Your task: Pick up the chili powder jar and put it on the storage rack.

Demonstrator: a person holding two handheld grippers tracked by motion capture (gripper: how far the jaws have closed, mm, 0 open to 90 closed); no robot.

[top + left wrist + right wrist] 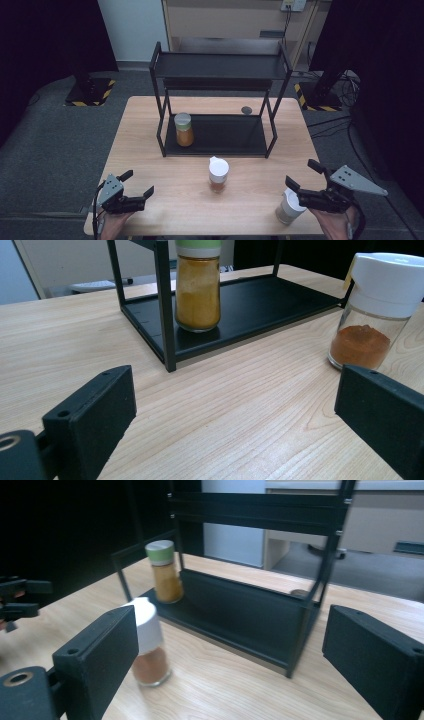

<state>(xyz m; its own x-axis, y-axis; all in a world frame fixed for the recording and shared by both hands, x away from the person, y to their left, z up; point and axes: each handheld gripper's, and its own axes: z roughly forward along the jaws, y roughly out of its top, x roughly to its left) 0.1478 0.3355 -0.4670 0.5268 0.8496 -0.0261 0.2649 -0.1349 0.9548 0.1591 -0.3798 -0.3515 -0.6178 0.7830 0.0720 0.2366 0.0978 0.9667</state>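
Nearest the camera in the high view, a white-capped jar [289,206] stands at the bench's front edge, partly under the right tongs [301,173], whose jaws are spread wide and hold nothing; whether they touch the jar I cannot tell. Left of it, in the middle of the bench [145,150] and just in front of the rack, stands a spice jar with a white lid [218,174], upright, with red-brown powder in its lower part. In the right gripper view this spice jar [148,642] sits beside the left-hand jaw, beyond it and not between the two jaws. In the left gripper view it [376,310] rises just past the right-hand jaw, apart from it. A black two-shelf rack [218,100] stands on the far half of the bench. On its lower shelf, at the left end, is a jar of yellow powder with a pale green lid [183,129], upright; the top shelf is bare. A small round dark spot [246,110] lies on the bench behind the rack. Well apart at the front left corner, the left tongs [139,183] hover over the wood with jaws wide open and empty.
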